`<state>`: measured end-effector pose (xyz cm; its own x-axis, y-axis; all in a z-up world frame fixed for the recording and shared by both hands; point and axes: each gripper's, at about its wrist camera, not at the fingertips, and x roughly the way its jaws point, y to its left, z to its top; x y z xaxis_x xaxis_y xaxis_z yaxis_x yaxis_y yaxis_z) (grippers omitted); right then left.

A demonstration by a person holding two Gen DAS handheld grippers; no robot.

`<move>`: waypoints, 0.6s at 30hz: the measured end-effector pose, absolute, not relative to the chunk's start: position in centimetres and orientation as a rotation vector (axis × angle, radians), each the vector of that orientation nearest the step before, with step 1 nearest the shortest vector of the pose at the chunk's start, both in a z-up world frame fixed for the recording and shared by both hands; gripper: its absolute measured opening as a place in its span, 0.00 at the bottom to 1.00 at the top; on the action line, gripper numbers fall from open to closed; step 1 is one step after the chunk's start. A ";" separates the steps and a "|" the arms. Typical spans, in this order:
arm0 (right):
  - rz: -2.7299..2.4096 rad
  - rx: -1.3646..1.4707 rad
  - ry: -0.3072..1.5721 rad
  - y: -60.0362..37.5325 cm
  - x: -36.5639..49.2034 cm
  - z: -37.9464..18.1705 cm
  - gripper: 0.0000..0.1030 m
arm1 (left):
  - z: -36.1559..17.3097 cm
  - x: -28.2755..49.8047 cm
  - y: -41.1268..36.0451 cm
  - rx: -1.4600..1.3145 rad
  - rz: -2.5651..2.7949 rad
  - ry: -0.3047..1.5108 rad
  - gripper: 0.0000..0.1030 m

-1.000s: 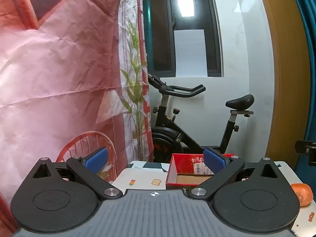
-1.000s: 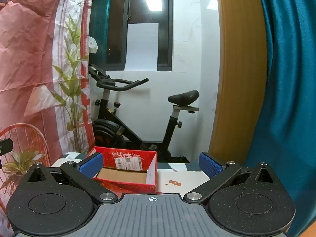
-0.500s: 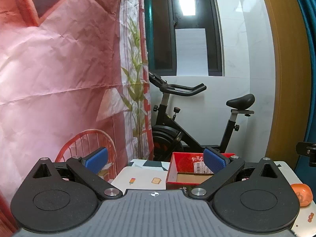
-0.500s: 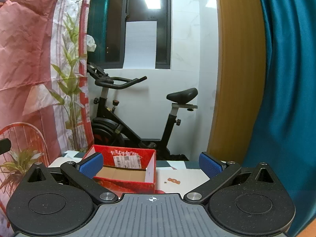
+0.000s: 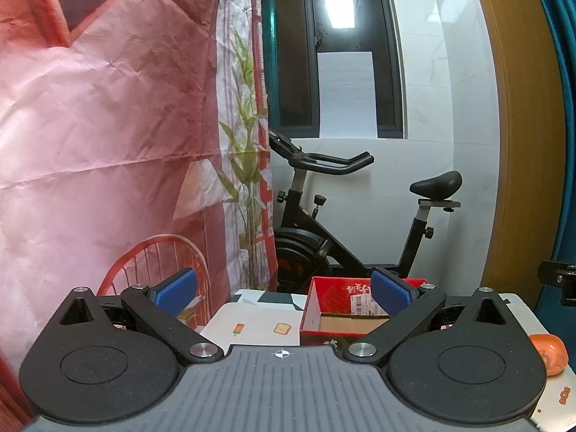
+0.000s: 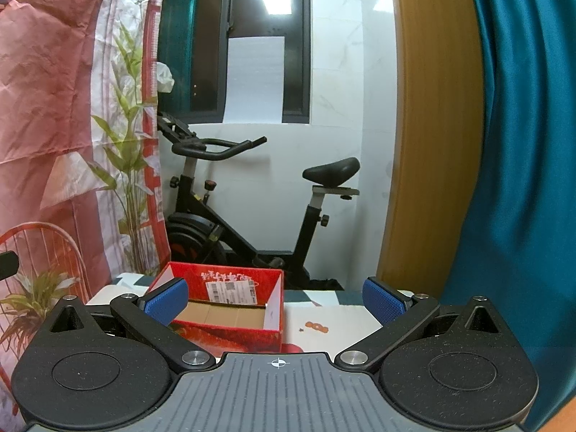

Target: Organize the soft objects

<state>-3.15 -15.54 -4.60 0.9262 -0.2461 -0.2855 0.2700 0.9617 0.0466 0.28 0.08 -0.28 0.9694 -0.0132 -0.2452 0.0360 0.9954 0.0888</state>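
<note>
Soft objects: only one likely candidate shows, an orange squishy thing (image 5: 549, 354) at the right edge of the left wrist view, well right of the red box (image 5: 345, 315), lying on the surface (image 5: 252, 318). Can't tell exactly what it is, partly cut off by the tool body. Nothing soft shows in the right wrist view.

Red box (image 6: 230, 309) sits open-topped on the surface, cardboard floor bare, shipping label on the inside of the far wall. Probably the drop-off container, open side up so items can go straight in.

Left tool (image 5: 284, 293): released, blue pads wide apart, nothing between them, held above the surface and aimed just left of the box. Right tool (image 6: 275, 302): also released and empty, pads spread, box's near corner behind its left pad.

Both tools held level and back from the box, looks like a start pose, nothing gripped yet. Judgement: task barely begun.

Behind the box: exercise bike (image 6: 252, 208) against the white wall. Left of the box: pink printed sheet (image 5: 108, 126) hanging. Right of the box: teal curtain (image 6: 522, 162).

Small orange prints on the surface (image 6: 316, 327) right of the box, flat pattern, not objects.
</note>
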 end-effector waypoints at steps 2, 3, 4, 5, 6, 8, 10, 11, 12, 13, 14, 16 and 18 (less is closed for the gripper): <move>-0.265 0.085 0.282 -15.5 -3.2 -4.6 1.00 | -0.4 0.2 0.0 0.093 -0.025 0.247 1.00; -0.265 0.086 0.282 -15.5 -3.1 -4.6 1.00 | -0.4 0.2 0.0 0.093 -0.024 0.247 1.00; -0.265 0.086 0.282 -15.6 -3.1 -4.6 1.00 | -0.4 0.2 -0.1 0.093 -0.024 0.247 1.00; -0.264 0.087 0.282 -15.6 -3.1 -4.6 1.00 | -0.4 0.2 -0.1 0.093 -0.024 0.247 1.00; -0.265 0.087 0.282 -15.5 -3.1 -4.6 1.00 | -0.4 0.2 0.0 0.093 -0.024 0.247 1.00; -0.265 0.087 0.283 -15.5 -3.1 -4.6 1.00 | -0.4 0.2 -0.1 0.093 -0.025 0.247 1.00; -0.265 0.087 0.283 -15.5 -3.1 -4.6 1.00 | -0.4 0.2 0.0 0.093 -0.024 0.247 1.00; -0.265 0.087 0.283 -15.6 -3.1 -4.6 1.00 | -0.4 0.2 -0.1 0.092 -0.024 0.247 1.00; -0.265 0.087 0.283 -15.6 -3.1 -4.6 1.00 | -0.4 0.2 0.0 0.093 -0.024 0.247 1.00; -0.265 0.087 0.284 -15.6 -3.1 -4.6 1.00 | -0.3 0.2 -0.1 0.093 -0.024 0.247 1.00; -0.265 0.087 0.285 -15.6 -3.1 -4.6 1.00 | -0.4 0.2 -0.1 0.093 -0.024 0.247 1.00; -0.266 0.087 0.286 -15.6 -3.1 -4.7 1.00 | -0.3 0.2 -0.1 0.093 -0.024 0.247 1.00; -0.265 0.087 0.286 -15.6 -3.1 -4.7 1.00 | -0.3 0.3 0.0 0.093 -0.024 0.248 1.00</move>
<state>-3.07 -15.59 -4.75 0.9249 -0.2461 -0.2899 0.2707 0.9615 0.0476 0.25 -0.03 -0.31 0.9692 -0.0121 -0.2458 0.0349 0.9954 0.0887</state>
